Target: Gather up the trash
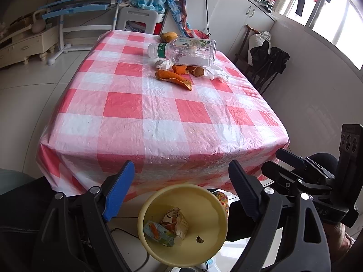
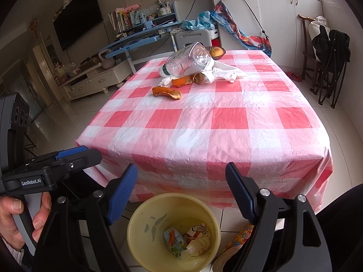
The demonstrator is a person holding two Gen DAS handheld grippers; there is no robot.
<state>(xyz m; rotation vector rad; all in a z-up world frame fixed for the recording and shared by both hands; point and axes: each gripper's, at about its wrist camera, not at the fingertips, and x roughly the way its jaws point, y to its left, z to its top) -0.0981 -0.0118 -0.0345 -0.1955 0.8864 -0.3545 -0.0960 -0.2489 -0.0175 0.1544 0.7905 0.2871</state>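
Yellow plastic bin (image 1: 215,206) on the floor, just below the near table edge, directly under and between the spread fingers of the left gripper (image 1: 181,176); same bin (image 2: 158,206) framed likewise beneath the right gripper (image 2: 181,176). Both sets of jaws wide apart, clamped on nothing, hovering short of the table (image 1: 158,124). Inside the bin: a crumpled printed wrapper (image 2: 174,241), a scrap of orange peel on it, and a wad of crumpled paper (image 2: 199,238). Remaining trash clustered well away at the far end of the pink-and-white checked cloth (image 2: 226,117): a clear plastic bottle (image 1: 186,49) lying on its side, resting over crumpled white tissue (image 1: 215,72) and pieces of orange peel (image 1: 174,78), the longest strip nearest the grippers. Behind the bottle, a small dark bowl (image 2: 217,52) holding a whole orange. Right gripper body visible at the right of the left view; a hand (image 2: 20,217) gripping the left handle at the left of the right view.
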